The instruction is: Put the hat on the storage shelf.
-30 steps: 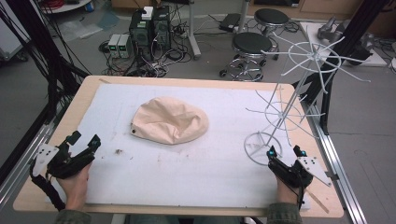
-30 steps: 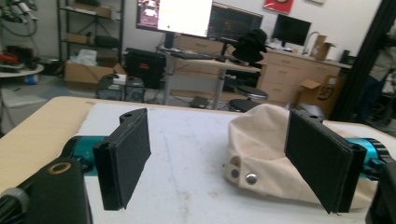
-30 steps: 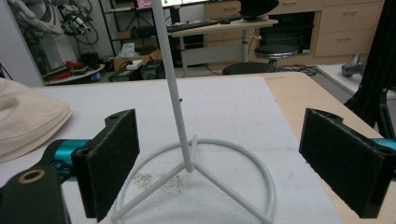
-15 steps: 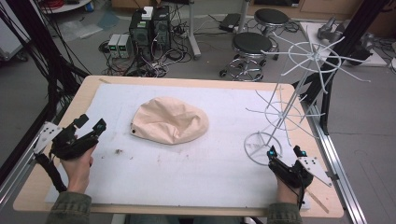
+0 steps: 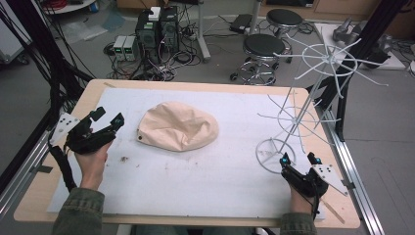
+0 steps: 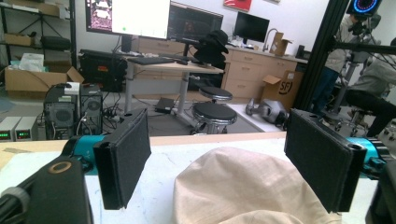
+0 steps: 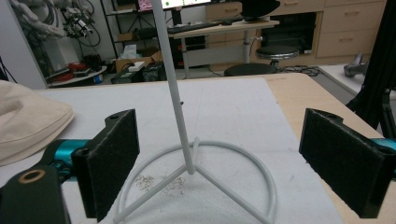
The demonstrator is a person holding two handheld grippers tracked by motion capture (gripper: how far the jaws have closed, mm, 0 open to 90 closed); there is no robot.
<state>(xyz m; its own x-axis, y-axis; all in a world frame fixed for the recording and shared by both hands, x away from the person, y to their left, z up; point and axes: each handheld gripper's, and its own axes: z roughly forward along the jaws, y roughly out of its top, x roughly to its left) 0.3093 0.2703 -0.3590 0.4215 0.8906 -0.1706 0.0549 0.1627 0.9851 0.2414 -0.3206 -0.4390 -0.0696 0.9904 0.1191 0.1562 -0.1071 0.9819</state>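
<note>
- Reaching for the cap (image 5: 177, 126) with the left hand-held gripper (image 5: 108, 117), jaws spread wide, just beside its near edge. Cap lies mid tabletop (image 5: 205, 171).
- Right hand-held gripper (image 5: 297, 159) gapes wide too, at the rack (image 5: 274, 154) base.
- I'd come in low and pinch a fold at the rim, not the puffy crown, since soft cloth probably slips.
- Steadying the rack should help.

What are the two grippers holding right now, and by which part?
Nothing is held. The left gripper is open, short of the beige cap. The right gripper is open too, facing the ring base of the white wire stand without touching it.
</note>
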